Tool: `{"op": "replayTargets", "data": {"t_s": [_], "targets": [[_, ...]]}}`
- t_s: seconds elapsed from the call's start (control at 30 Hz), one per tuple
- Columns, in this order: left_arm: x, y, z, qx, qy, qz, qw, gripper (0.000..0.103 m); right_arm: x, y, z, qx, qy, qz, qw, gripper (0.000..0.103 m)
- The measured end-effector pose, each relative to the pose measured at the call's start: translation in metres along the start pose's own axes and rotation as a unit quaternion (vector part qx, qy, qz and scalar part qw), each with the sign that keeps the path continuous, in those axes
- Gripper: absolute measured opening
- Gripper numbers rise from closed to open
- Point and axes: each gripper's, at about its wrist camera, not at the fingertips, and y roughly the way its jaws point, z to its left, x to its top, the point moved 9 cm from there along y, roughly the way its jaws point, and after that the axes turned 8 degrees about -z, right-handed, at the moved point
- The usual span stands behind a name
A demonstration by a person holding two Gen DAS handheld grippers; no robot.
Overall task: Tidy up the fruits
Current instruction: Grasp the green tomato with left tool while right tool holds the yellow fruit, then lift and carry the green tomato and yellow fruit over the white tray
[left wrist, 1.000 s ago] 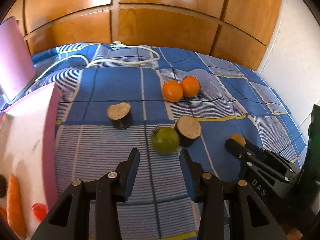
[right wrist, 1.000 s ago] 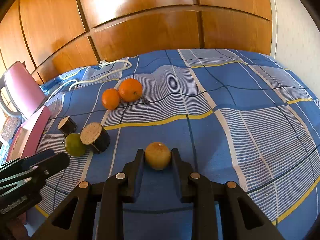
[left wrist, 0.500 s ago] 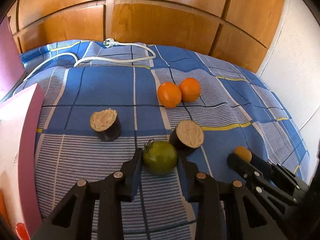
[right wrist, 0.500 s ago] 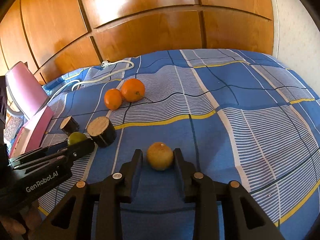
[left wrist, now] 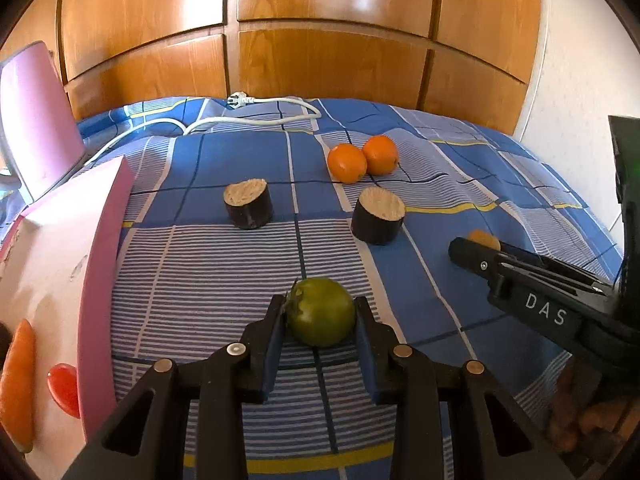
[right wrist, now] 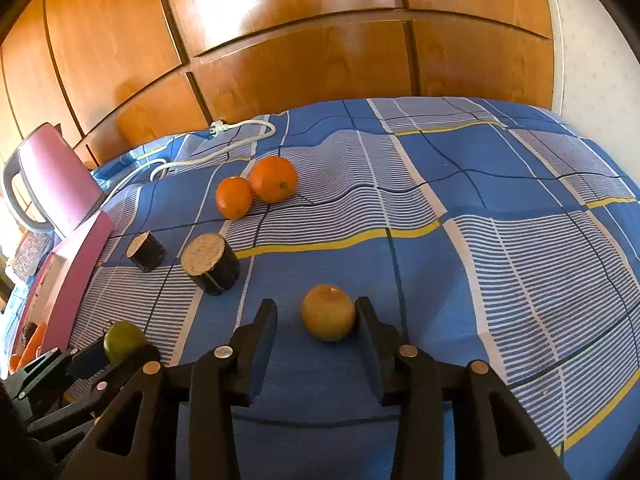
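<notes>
My left gripper (left wrist: pixel 320 312) is shut on a green fruit (left wrist: pixel 321 311) and holds it over the blue checked cloth (left wrist: pixel 224 272). The green fruit also shows in the right wrist view (right wrist: pixel 122 339). My right gripper (right wrist: pixel 316 314) is open around a yellow-brown fruit (right wrist: pixel 329 312); the fruit touches the right finger and a gap shows on the left. Two oranges (left wrist: pixel 362 158) sit together further back, and also show in the right wrist view (right wrist: pixel 258 190).
Two dark cut eggplant pieces stand on the cloth (left wrist: pixel 248 205) (left wrist: pixel 378 216). A pink-rimmed box (left wrist: pixel 60 280) at the left holds a carrot (left wrist: pixel 18 380) and a red piece. A white cable (left wrist: pixel 256 116) lies at the back by wooden panels.
My left gripper closed on the green fruit and drew it back from the eggplant piece. My right gripper opened wider around the yellow-brown fruit.
</notes>
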Motion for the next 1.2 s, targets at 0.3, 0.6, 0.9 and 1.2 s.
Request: {"op": "replayTargets", "data": {"t_s": [0.3, 0.6, 0.9, 1.2], "targets": [[-0.003, -0.006, 0.001, 0.005, 0.008, 0.004, 0.9999, 0.034, 0.0, -0.001, 0.001, -0.004, -0.004, 0.0, 1.0, 0.041], [-0.012, -0.021, 0.006, 0.01, 0.016, 0.005, 0.9998, 0.033, 0.0, -0.002, -0.005, -0.019, 0.0, -0.001, 1.0, 0.029], [-0.02, -0.036, 0.008, 0.016, 0.013, 0.007, 0.9998, 0.033, -0.012, -0.017, 0.005, -0.028, -0.03, -0.003, 0.999, 0.027], [-0.024, -0.052, 0.01, 0.012, 0.005, 0.01, 0.9999, 0.033, -0.029, -0.037, 0.021, -0.021, -0.048, 0.002, 0.999, 0.027]]}}
